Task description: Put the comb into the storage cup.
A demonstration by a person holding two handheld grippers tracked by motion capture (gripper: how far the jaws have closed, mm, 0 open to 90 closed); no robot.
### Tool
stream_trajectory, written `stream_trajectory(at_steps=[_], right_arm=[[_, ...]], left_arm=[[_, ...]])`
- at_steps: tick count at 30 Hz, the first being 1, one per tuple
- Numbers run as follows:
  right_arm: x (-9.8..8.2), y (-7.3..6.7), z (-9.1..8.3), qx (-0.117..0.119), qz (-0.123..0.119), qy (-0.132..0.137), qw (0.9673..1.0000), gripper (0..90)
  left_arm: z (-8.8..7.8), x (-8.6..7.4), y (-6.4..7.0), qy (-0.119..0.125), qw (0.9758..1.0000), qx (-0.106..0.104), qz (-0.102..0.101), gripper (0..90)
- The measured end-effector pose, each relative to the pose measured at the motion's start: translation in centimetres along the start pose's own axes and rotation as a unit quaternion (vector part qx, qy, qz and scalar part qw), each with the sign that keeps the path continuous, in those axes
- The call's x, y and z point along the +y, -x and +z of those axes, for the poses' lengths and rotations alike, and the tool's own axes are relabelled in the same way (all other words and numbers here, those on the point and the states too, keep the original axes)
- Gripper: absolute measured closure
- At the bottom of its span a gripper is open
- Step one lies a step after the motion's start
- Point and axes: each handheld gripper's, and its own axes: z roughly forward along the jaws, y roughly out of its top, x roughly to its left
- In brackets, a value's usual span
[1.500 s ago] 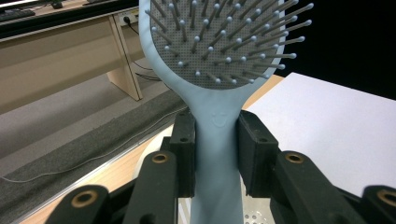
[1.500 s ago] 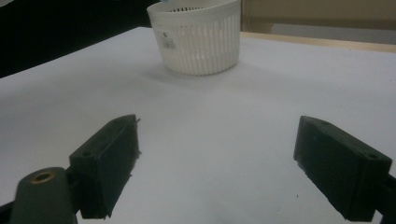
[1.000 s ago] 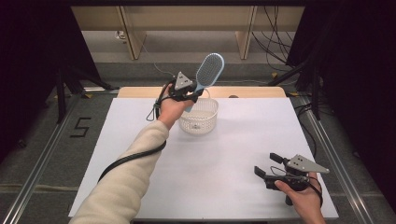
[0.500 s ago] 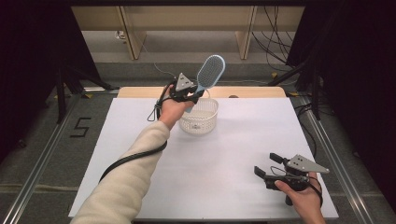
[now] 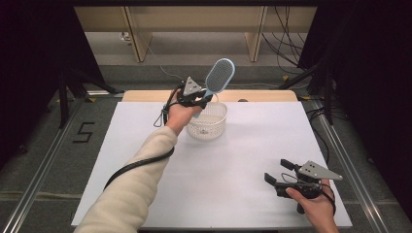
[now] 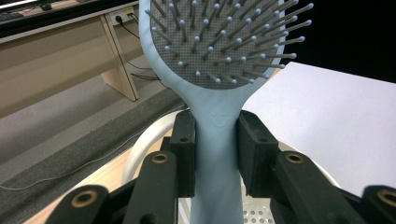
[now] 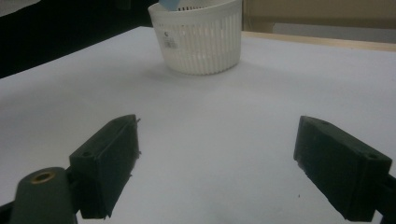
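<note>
High view: overhead from the near side, facing forward and down across the worktop [image 5: 243, 160]. Claw views: close and low along the jaws. All three share the basket [image 5: 208, 121].

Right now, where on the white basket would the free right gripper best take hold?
Likely the rim of the white basket, from above on its near right side: it stands upright and open-topped, its thin slotted wall fits between the open right gripper, and the hairbrush and left gripper crowd its far left.

Number on the dark grey floor [image 5: 48, 160]: a white "5", left of the table.
Small sticker on the white slotted plastic basket [image 7: 201, 42]: print is too small to read.
</note>
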Motion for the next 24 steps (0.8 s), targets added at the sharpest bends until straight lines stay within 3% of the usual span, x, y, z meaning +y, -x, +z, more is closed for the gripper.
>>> stream_trajectory(at_steps=[24], right_arm=[[-0.02,0.0,0.01,0.001,0.001,-0.003,1.0,15.0]], left_arm=[[0.4,-0.74,-0.08,-0.005,1.0,-0.002,0.005,69.7]])
